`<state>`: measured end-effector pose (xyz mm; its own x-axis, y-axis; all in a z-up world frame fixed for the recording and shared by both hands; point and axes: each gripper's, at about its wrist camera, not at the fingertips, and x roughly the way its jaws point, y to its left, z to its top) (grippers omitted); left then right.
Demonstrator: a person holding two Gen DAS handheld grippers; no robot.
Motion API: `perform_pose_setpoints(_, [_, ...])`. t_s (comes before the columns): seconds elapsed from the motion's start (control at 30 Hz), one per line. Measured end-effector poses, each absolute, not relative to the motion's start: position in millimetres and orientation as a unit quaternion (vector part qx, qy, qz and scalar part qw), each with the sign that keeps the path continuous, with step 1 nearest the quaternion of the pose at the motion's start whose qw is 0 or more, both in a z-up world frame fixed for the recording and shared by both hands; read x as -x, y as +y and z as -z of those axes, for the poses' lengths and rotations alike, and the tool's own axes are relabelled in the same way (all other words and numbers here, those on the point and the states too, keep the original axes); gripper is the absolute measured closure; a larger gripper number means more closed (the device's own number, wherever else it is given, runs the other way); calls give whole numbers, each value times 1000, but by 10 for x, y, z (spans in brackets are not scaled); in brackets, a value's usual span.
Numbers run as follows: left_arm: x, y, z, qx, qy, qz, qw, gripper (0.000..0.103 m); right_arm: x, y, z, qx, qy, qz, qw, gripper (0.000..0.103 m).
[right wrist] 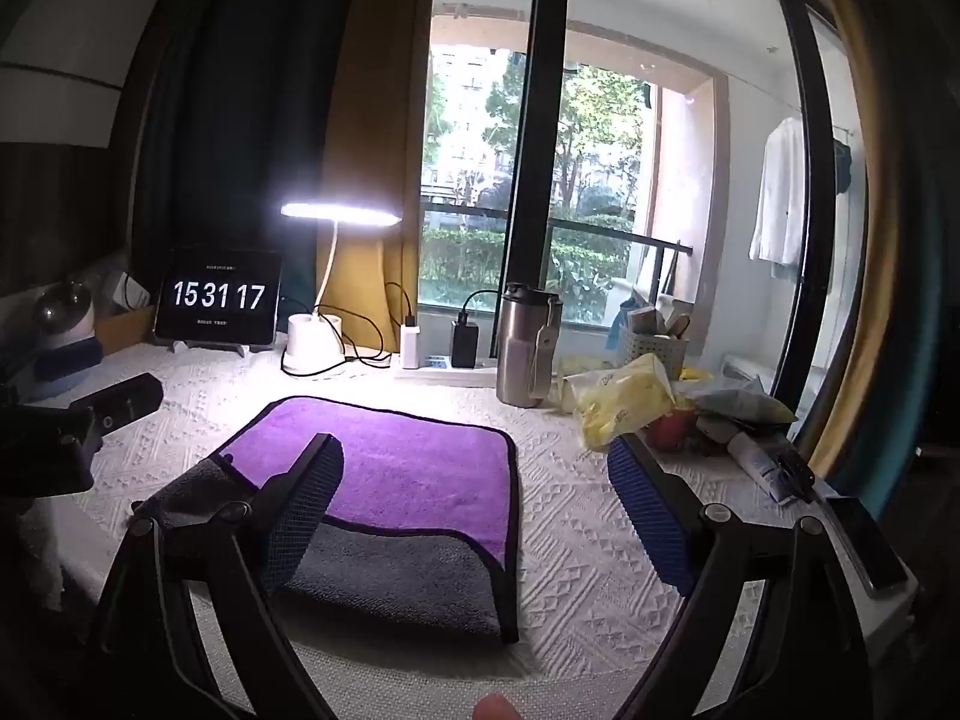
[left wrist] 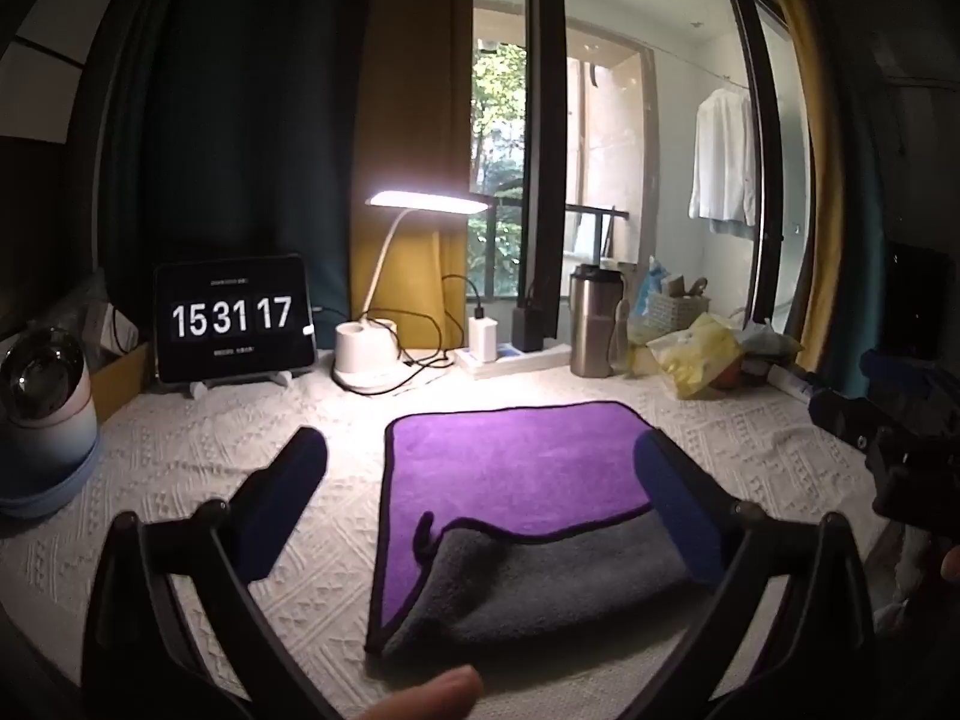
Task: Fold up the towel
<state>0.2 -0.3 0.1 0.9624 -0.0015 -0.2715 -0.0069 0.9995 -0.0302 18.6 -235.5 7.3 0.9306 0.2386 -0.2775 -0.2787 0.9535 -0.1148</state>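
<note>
A towel, purple on one side and grey on the other, with a dark hem, lies on the white textured cloth (left wrist: 198,480). Its near edge is folded back, so a grey band (left wrist: 540,588) lies over the purple face (left wrist: 516,456). It also shows in the right wrist view (right wrist: 408,468). My left gripper (left wrist: 480,450) is open and empty, held above the towel's near part. My right gripper (right wrist: 474,468) is open and empty, over the towel's right edge. The right gripper's body shows at the right edge of the left wrist view (left wrist: 900,450).
Along the back stand a tablet clock (left wrist: 234,318), a lit desk lamp (left wrist: 372,354), chargers on a power strip (left wrist: 510,354), a steel tumbler (left wrist: 594,324), a basket (left wrist: 678,300) and yellow bags (left wrist: 696,354). A round device (left wrist: 45,396) sits at left. A phone (right wrist: 864,546) lies at right.
</note>
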Motion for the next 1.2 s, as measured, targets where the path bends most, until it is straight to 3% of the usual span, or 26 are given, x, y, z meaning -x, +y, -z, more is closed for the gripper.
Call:
perform_pose_setpoints(0.23, [70, 91, 6, 53, 114, 4, 992, 0, -204, -2385, -58, 84, 118, -131, 981, 11])
perform_pose_setpoints(1.2, [5, 24, -6, 40, 136, 4, 990, 0, -237, -2364, -10, 83, 127, -129, 980, 11])
